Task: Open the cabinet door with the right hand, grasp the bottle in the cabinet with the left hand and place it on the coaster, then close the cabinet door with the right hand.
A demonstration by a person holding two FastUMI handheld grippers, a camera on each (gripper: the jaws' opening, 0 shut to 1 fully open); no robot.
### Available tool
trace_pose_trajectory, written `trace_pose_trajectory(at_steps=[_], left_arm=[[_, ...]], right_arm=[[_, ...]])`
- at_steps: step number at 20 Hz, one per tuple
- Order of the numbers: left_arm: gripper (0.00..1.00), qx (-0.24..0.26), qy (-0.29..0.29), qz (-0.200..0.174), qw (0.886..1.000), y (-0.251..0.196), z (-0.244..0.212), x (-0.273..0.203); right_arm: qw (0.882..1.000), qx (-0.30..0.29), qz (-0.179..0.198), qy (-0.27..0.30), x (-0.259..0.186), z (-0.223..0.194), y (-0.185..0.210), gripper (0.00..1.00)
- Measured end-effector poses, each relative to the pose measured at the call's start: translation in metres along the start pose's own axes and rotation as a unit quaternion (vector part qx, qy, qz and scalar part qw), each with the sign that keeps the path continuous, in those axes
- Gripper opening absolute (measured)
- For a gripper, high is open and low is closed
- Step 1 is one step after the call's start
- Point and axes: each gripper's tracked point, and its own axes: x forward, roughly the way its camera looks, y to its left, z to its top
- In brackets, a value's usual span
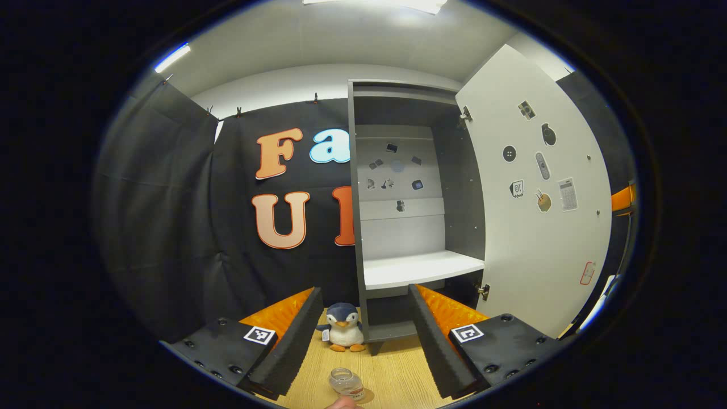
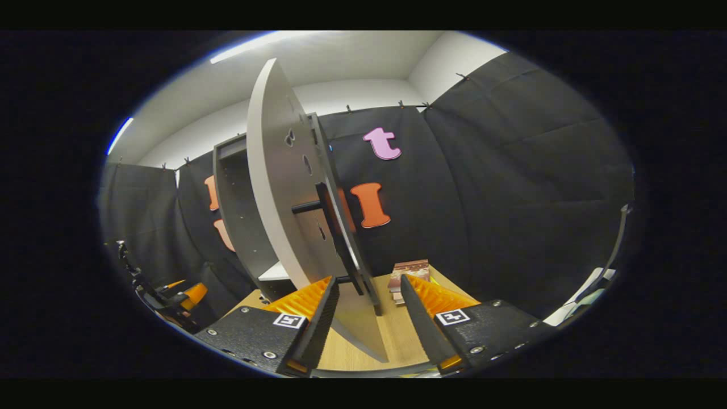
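Note:
The grey cabinet (image 1: 356, 227) stands open, its white door (image 1: 534, 199) swung out to the right. Its white shelf (image 1: 420, 267) is bare. A small clear bottle (image 1: 346, 382) stands upright on the wooden table, below and between my left gripper's fingers, with a brownish coaster edge (image 1: 367, 396) showing under it. My left gripper (image 1: 363, 291) is open, above the bottle and apart from it. In the right gripper view the door (image 2: 278, 187) is seen edge-on, with its black bar handle (image 2: 336, 227). My right gripper (image 2: 369, 281) is open astride the door's lower edge.
A penguin plush (image 1: 343, 332) sits on the table (image 1: 392, 369) by the cabinet's foot. A fingertip (image 1: 341, 404) shows at the bottom edge. A stack of books (image 2: 409, 274) lies behind the door. The left gripper (image 2: 182, 298) shows at far left.

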Motion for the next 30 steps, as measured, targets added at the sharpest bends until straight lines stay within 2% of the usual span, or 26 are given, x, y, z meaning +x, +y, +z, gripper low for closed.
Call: trace_pose_trajectory(at_steps=[1, 2, 4, 5, 8, 9, 10, 13, 14, 15, 16, 17, 18, 30], left_arm=[[0.96, 0.001, 0.003, 0.003, 1.000, 0.002, 0.000, 0.001], [0.96, -0.001, 0.005, 0.007, 1.000, 0.003, -0.001, 0.001], [0.97, -0.004, 0.010, 0.010, 1.000, 0.004, -0.003, 0.003], [0.96, -0.002, 0.012, 0.011, 1.000, 0.005, -0.003, 0.004], [0.96, -0.005, 0.014, 0.013, 1.000, 0.004, -0.001, 0.009], [0.97, -0.007, 0.013, 0.014, 1.000, 0.004, 0.000, 0.009], [0.96, -0.008, 0.014, 0.013, 1.000, 0.003, 0.000, 0.010], [0.96, -0.006, 0.019, 0.012, 1.000, 0.002, -0.001, 0.011], [0.97, -0.007, 0.019, 0.011, 1.000, 0.003, 0.001, 0.012], [0.97, -0.007, 0.018, 0.011, 1.000, 0.003, 0.001, 0.012], [0.97, -0.007, 0.018, 0.014, 1.000, 0.006, 0.001, 0.011], [0.96, -0.009, 0.018, 0.013, 1.000, 0.006, 0.001, 0.010], [0.96, -0.010, 0.019, 0.014, 1.000, 0.007, 0.000, 0.010], [0.96, -0.022, 0.033, 0.041, 0.998, 0.058, -0.013, 0.006]], right_arm=[[1.000, -0.006, 0.002, -0.002, 0.002, 0.001, 0.000, 0.69], [1.000, -0.006, 0.005, -0.003, 0.003, 0.000, 0.001, 0.69], [1.000, -0.006, 0.007, -0.002, 0.004, -0.001, 0.001, 0.79], [1.000, -0.008, 0.007, -0.003, 0.004, 0.000, 0.002, 0.69], [1.000, -0.014, 0.004, -0.008, 0.004, 0.000, 0.004, 0.69], [1.000, -0.016, 0.007, -0.009, 0.004, 0.000, 0.005, 0.64], [1.000, -0.018, 0.010, -0.009, 0.003, -0.001, 0.007, 0.69], [1.000, -0.018, 0.021, -0.004, 0.004, -0.005, 0.021, 0.69], [0.999, -0.019, 0.026, -0.004, 0.004, -0.006, 0.027, 0.78], [0.999, -0.019, 0.032, -0.003, 0.005, -0.008, 0.034, 0.69], [0.999, -0.017, 0.038, -0.002, 0.006, -0.010, 0.041, 0.69], [0.999, -0.016, 0.047, 0.000, 0.006, -0.013, 0.049, 0.74], [0.998, -0.014, 0.056, 0.002, 0.007, -0.015, 0.058, 0.69], [0.991, 0.013, 0.132, 0.025, 0.031, -0.036, 0.134, 0.69]])
